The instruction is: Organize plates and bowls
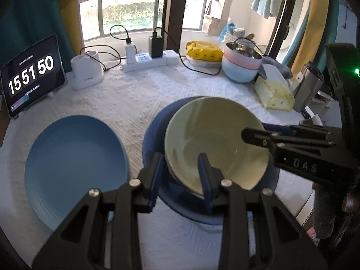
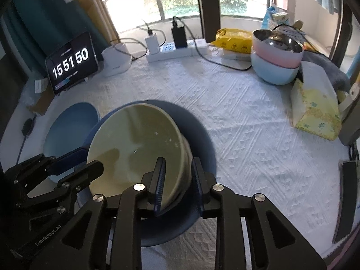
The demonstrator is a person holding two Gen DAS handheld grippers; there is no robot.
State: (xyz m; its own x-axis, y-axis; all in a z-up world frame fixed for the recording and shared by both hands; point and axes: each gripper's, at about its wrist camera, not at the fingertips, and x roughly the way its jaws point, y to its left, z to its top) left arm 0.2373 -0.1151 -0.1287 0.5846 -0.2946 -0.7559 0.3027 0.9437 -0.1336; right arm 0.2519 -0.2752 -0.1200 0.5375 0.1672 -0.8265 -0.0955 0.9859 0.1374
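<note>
In the left wrist view, a pale green bowl (image 1: 216,144) is seen tilted on a dark blue plate (image 1: 155,135), which lies on the white cloth (image 1: 135,94). The bowl's near rim is gripped by the left gripper (image 1: 180,175), one finger inside and one outside. A light blue plate (image 1: 74,168) lies just beside. In the right wrist view, the bowl's (image 2: 135,148) right wall is straddled by the right gripper (image 2: 177,184), but a small gap is seen at the outer pad, so the bowl is not squeezed there.
</note>
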